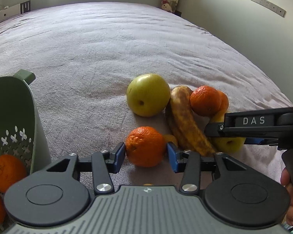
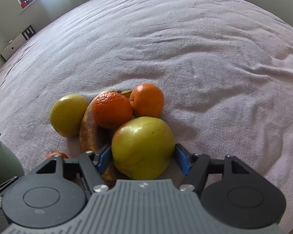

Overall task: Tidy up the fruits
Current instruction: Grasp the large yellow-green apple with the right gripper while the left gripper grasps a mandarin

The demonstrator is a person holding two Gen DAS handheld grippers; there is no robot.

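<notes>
at the far left a green colander sits on the bed, with two oranges already inside it. my left gripper has its blue pads touching both sides of an orange that rests on the pale blanket, so it holds that orange. just beyond it lies a green apple, and beside that a browned banana, touching the apple. another orange sits against the banana's far end, with one more orange right beside it. at the right, my right gripper is spread fairly wide around a large yellow-green apple; both pads are at its sides, the left one touching, and i cannot tell whether the right one presses it. that apple lies against the banana's near end, touching the pile.
</notes>
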